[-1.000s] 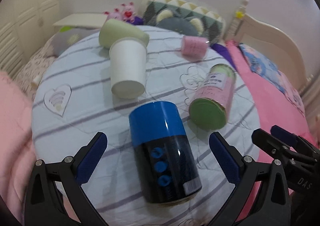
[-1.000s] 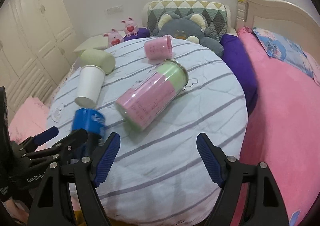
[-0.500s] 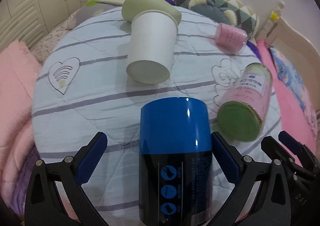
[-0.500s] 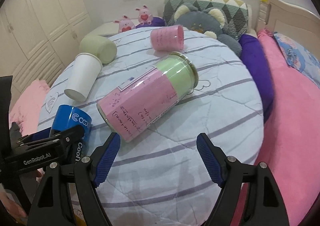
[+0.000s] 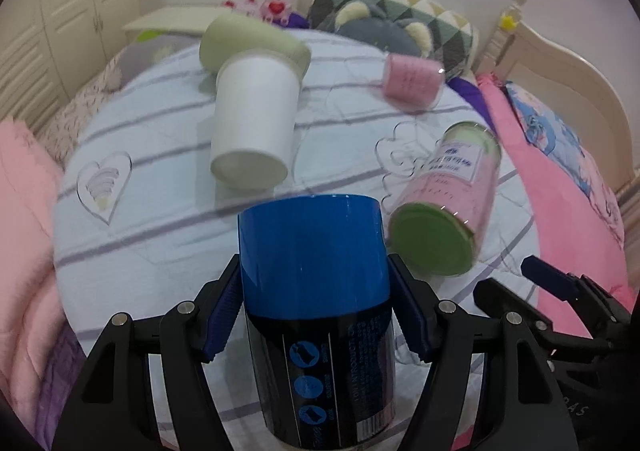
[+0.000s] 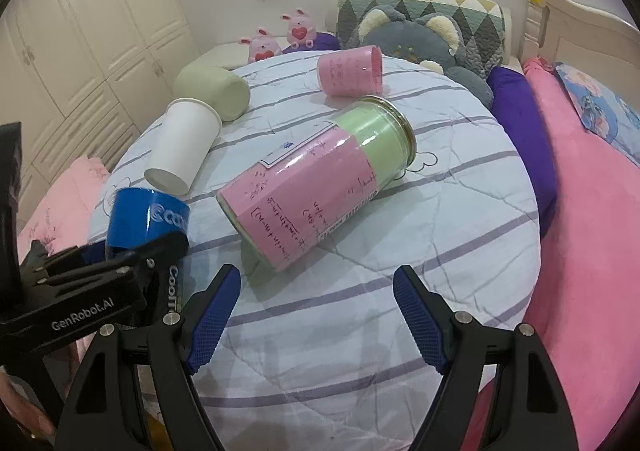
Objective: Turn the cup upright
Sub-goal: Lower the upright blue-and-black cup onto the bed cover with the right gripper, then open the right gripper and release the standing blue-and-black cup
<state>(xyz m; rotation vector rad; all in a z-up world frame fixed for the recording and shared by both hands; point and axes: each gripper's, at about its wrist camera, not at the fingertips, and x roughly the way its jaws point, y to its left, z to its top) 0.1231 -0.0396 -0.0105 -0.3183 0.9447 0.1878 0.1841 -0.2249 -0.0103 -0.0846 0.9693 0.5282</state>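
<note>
Blue cup (image 5: 316, 291) lies on its side near the bed's front edge, long axis along the left tool (image 5: 316, 315), which clamps it; right tool (image 6: 316, 315) gapes wide.

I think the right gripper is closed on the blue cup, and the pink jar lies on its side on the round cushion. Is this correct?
Not quite: the left gripper is closed on the blue cup, as the left wrist view shows. The right gripper is open and holds nothing. The pink jar does lie on its side on the round cushion.

Paper cup (image 6: 182, 143) left of jar (image 6: 316, 183), small cup (image 6: 350, 69) behind
</note>
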